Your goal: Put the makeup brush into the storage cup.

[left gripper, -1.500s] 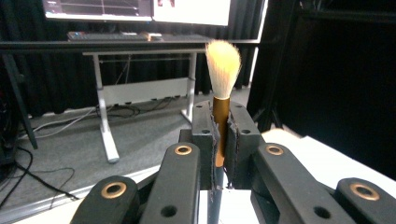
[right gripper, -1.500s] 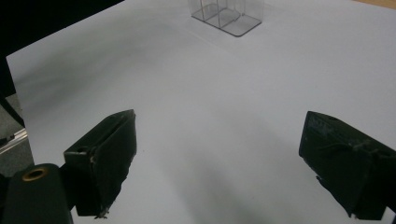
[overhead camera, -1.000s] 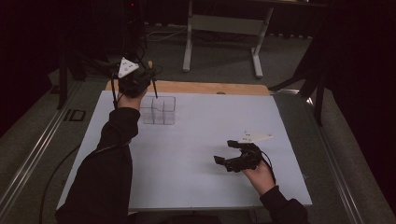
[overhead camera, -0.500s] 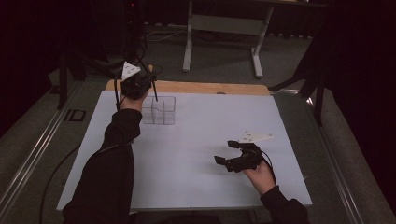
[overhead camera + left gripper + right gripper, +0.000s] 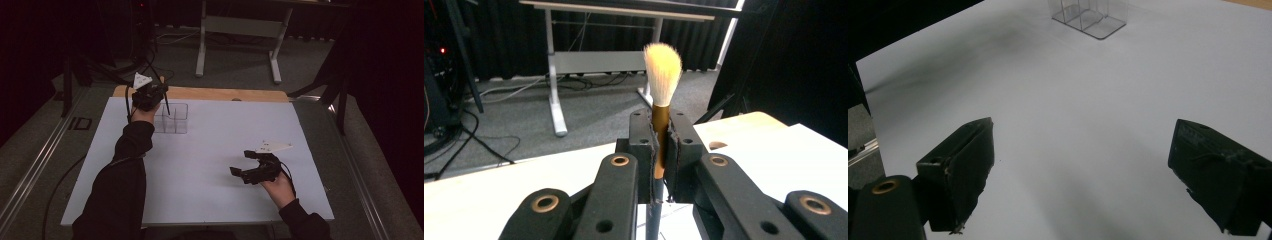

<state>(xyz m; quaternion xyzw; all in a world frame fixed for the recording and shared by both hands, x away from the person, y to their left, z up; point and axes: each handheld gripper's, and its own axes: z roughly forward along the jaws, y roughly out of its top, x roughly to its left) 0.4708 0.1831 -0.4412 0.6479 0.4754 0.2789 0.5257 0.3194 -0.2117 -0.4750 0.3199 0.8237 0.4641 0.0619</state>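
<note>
Brush (image 5: 663, 75) handling is underway. Nearest the person, the right gripper (image 5: 252, 170) is idling low over the white table (image 5: 225, 150), its 2 jaws spread wide and holding nothing. Farther off, the left gripper (image 5: 150, 95) is pinching the brush by its gold ferrule, bristles up, dark handle pointing down above the clear organizer (image 5: 172, 118). Judging by this, the step is insertion; next, the handle needs lowering straight into 1 compartment.
</note>
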